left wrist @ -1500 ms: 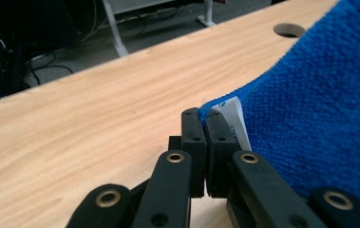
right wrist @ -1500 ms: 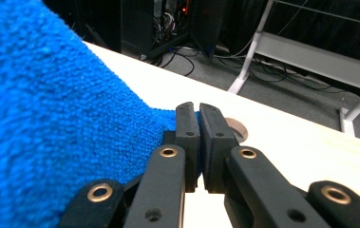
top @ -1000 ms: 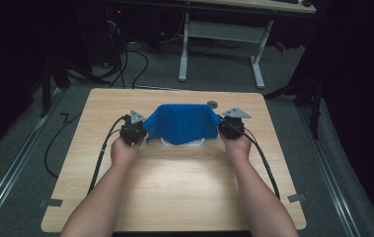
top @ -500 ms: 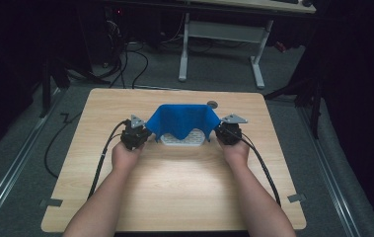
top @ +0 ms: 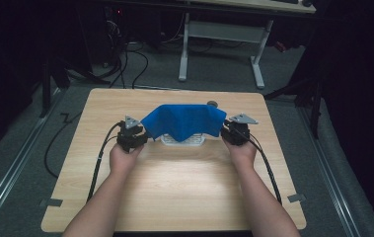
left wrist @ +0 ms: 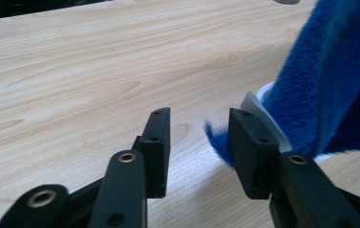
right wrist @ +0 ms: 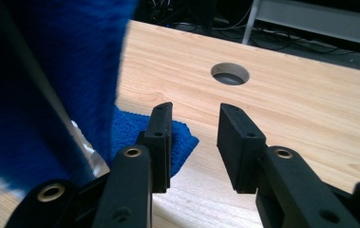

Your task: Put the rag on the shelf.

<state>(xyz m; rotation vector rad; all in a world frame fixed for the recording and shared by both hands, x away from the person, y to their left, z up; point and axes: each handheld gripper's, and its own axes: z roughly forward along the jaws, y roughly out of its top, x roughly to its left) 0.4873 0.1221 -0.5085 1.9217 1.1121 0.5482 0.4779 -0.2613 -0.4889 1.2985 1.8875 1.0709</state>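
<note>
A blue fluffy cloth [top: 183,121] lies draped over a white slotted object [top: 183,140] at the middle of the wooden table [top: 174,187]. My left gripper [top: 137,136] stands at the cloth's left end and my right gripper [top: 226,132] at its right end. Both sets of jaws have just been opening. In the left gripper view my left gripper [left wrist: 199,118] is open, and the cloth [left wrist: 320,80] hangs beside its right jaw with only a tuft peeking into the gap. In the right gripper view my right gripper [right wrist: 194,111] is open with nothing between its jaws, and the cloth [right wrist: 49,71] hangs to its left.
A round hole [top: 212,103] is cut in the tabletop just behind the cloth. Black cables trail from both grippers toward the near table edge. Beyond the table's far edge stand a desk frame [top: 224,44] and floor cables.
The cloth, stretched between both shut grippers before, now sags over the white object. Both grippers have opened and let go of its ends.
</note>
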